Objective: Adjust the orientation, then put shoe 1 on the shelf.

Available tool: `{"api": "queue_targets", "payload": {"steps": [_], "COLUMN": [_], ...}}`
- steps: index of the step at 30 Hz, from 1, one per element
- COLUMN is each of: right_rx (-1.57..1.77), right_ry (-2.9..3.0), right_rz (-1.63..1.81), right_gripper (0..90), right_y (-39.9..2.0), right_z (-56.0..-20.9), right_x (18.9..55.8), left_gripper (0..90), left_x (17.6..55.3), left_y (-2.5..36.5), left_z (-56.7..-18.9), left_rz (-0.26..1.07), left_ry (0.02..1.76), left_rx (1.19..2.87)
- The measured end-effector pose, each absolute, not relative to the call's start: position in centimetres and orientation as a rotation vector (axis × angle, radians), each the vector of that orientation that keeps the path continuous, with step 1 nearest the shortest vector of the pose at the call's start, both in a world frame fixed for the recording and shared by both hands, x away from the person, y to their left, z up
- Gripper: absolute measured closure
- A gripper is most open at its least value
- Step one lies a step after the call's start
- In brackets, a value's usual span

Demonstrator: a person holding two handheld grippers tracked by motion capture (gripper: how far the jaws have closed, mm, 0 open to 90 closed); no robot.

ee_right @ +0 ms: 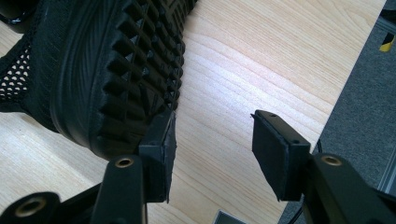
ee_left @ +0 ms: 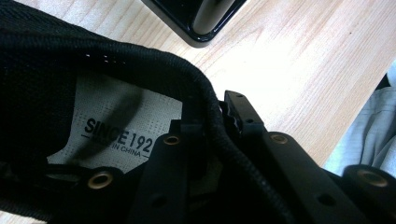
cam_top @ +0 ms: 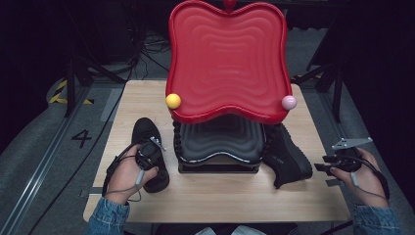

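Left gripper [ee_left: 210, 135] clamped on collar rim of left black shoe [cam_top: 147, 142], near-left on table [cam_top: 220, 196]. Right gripper [ee_right: 212, 140] wide, nothing between jaws, beside right black shoe [cam_top: 288, 156] sole. Red tray [cam_top: 227, 58] centre-far.

Blue denim sleeves [cam_top: 108, 214] on both forearms. Left gripper [cam_top: 147, 155] & right gripper [cam_top: 342, 161]: black bodies w/ thin cables looping off, grey three-cornered plate [cam_top: 350, 143] atop the right. Close up, jaws matte black w/ brass-rimmed screw holes [ee_right: 124, 162]; ribbed pads [ee_right: 273, 149].
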State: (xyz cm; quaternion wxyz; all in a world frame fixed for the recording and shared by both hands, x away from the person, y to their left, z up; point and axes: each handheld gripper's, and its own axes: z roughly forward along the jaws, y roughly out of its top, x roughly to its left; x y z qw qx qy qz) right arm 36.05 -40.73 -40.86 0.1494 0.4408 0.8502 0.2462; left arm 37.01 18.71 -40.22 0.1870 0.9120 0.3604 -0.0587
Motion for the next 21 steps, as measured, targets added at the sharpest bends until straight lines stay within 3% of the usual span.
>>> {"api": "queue_targets", "payload": {"steps": [6,21], "right_rx": [1.263,1.269], "right_ry": [2.45,2.445], "right_rz": [0.696,0.693], "right_gripper": [50.4,50.0], "right_y": [-40.6,-40.4], "right_z": [-41.0,-41.1], "right_x": [36.1,36.2], "left_gripper": [85.1,87.3], "left_x": [36.9,36.4], "left_y": [18.6,18.6], "left_z": [-40.2,-38.9], "left_rz": [-0.144,-0.096], "left_ry": [1.015,0.985], "left_rx": [2.563,2.634]}}
